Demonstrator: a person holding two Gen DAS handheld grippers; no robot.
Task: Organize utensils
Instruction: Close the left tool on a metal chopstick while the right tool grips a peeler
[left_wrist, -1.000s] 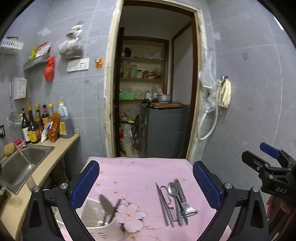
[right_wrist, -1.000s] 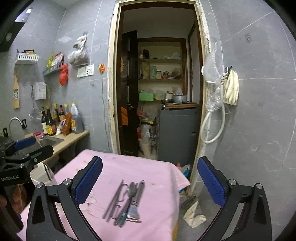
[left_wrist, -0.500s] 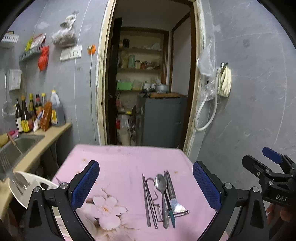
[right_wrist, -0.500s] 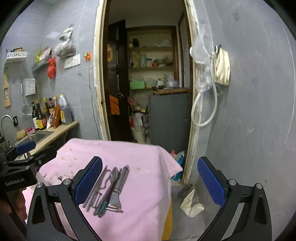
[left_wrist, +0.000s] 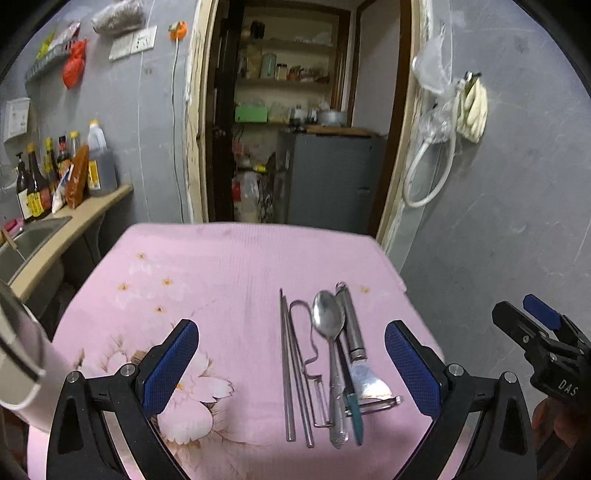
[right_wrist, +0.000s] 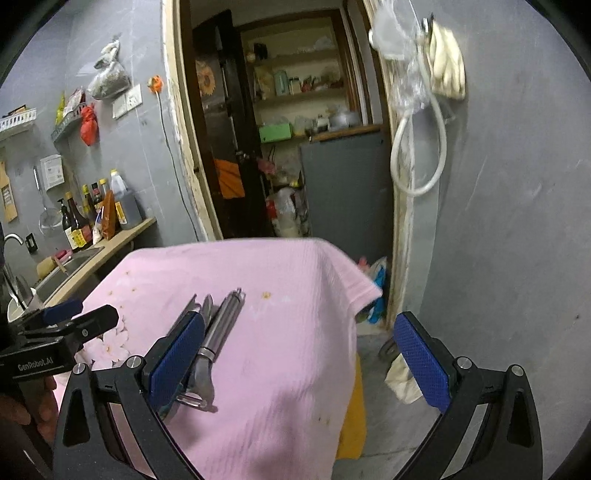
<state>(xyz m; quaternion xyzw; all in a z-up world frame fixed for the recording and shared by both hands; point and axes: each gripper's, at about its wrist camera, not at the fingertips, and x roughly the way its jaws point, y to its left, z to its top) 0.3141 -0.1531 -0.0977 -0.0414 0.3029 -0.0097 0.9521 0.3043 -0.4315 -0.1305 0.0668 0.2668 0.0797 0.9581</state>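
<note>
Utensils between wide-apart left tool fingers

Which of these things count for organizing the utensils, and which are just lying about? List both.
For the job:
- chopsticks
- spoon
- peeler
- teal-handled utensil
- white holder, at the frame's edge
- left gripper and right gripper, both open

Just lying about:
- sauce bottles
- sink
- hose
- red bag

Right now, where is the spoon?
In the left wrist view, the spoon lies on the pink cloth, right of centre, between the chopsticks and the peeler.
</note>
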